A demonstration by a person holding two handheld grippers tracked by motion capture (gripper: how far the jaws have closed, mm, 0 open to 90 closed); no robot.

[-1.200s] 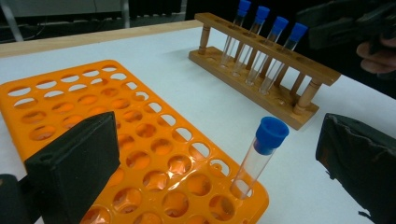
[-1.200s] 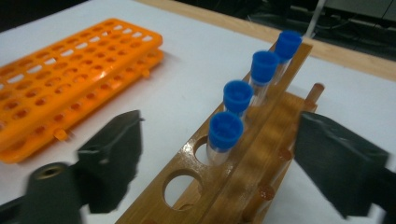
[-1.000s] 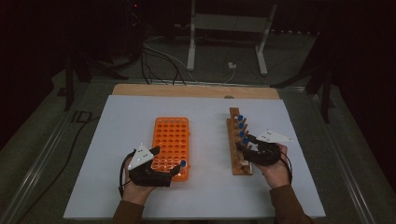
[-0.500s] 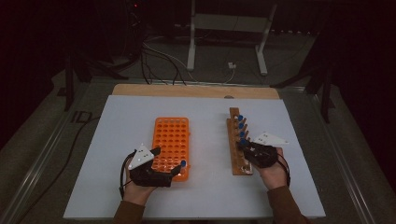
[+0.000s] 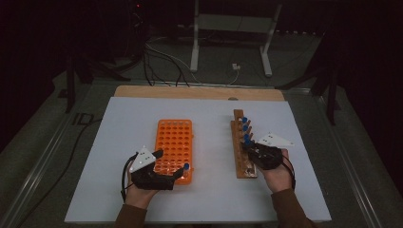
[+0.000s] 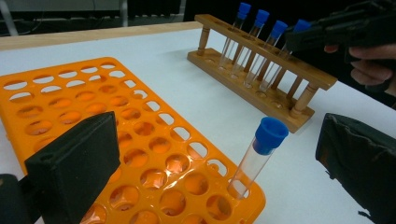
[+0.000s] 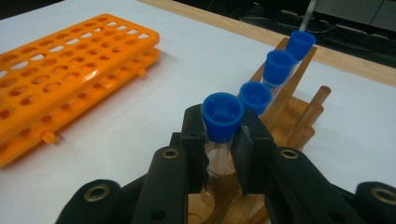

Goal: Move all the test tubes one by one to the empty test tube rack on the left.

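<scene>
The right gripper had just been clenched on a blue-capped tube in the wooden rack; the left gripper was held released around 1 tube in the orange rack.

Left gripper: two black padded jaws rise from the bottom edge, spread wide, pads touching nothing. Between them, nearer the right jaw, one clear blue-capped tube stands tilted in a corner hole of the orange rack. Rack runs under and beyond the left jaw; its other holes are empty. Past the jaws, on the white tabletop, a wooden rack holds four blue-capped tubes. Above the right jaw, the other gripper in a hand sits at the nearest of those four.
</scene>
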